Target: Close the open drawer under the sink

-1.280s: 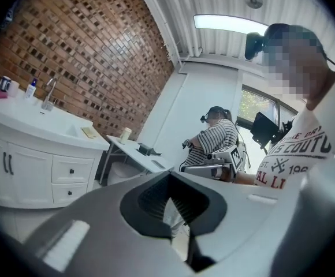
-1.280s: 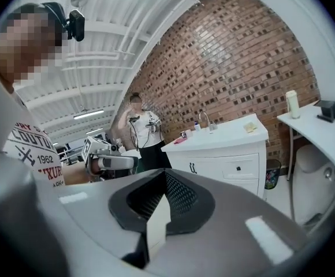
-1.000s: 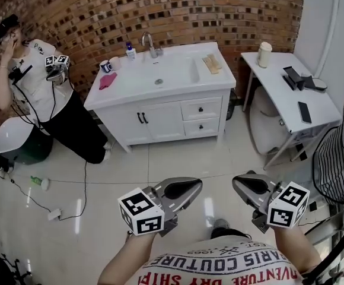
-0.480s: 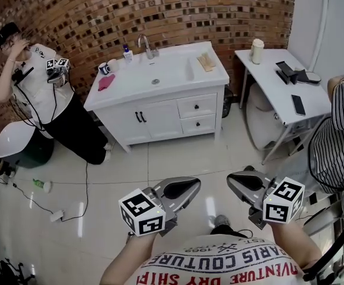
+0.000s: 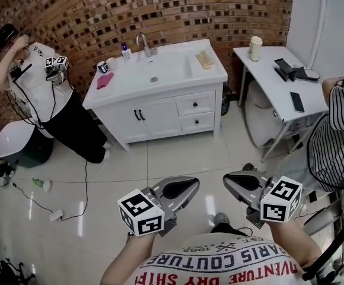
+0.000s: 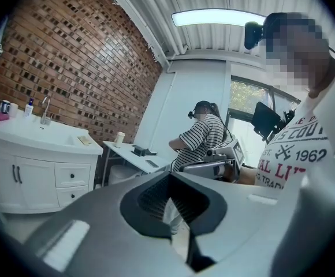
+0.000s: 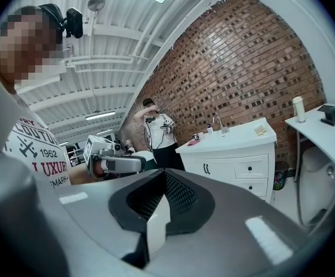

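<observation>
The white sink cabinet stands against the brick wall, about two metres ahead of me. Its two drawers, upper and lower, sit at the cabinet's right; from here both fronts look level with the cabinet face. The cabinet also shows at the left of the left gripper view, and as the cabinet in the right gripper view. My left gripper and right gripper hang low over the floor tiles, far from the cabinet. Each is shut with nothing between its jaws.
A person in a white shirt stands left of the cabinet beside a white bin. A white side table with a cup stands at the right, and a person in a striped shirt is close by. A cable and bottle lie on the floor.
The head view has drifted a little, so the cabinet sits slightly higher and further left. The striped-shirt person shows more at the right. Both grippers have hardly moved.
</observation>
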The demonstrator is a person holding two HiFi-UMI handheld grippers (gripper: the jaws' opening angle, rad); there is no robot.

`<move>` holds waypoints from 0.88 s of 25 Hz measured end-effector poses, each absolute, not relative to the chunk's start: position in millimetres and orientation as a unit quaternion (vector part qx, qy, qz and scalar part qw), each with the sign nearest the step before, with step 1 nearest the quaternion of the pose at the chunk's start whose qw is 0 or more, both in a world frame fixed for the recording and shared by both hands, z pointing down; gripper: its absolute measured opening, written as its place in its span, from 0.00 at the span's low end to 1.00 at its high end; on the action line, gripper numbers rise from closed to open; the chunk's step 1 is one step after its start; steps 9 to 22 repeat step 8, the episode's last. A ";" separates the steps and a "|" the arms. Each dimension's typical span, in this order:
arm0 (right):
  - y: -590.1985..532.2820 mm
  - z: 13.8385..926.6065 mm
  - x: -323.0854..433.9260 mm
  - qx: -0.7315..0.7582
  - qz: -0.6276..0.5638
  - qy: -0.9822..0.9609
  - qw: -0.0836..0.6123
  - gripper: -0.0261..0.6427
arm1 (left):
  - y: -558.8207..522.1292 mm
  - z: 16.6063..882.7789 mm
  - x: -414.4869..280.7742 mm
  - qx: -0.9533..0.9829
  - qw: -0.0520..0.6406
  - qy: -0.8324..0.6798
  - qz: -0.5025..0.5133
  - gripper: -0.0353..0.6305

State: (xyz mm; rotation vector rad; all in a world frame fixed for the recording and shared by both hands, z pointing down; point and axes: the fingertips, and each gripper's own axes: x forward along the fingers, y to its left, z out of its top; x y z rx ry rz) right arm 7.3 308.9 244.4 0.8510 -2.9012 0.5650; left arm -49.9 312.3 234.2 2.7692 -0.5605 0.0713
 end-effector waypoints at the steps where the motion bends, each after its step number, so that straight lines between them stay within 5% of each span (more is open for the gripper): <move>1: 308.8 245.1 6.8 0.276 0.184 -0.943 0.033 0.05 | 312.5 235.4 -50.7 0.967 0.158 -0.196 0.025 0.03; 22: 311.8 250.9 -1.8 0.274 0.185 -0.943 0.030 0.05 | 315.6 242.9 -57.5 0.967 0.162 -0.196 0.023 0.03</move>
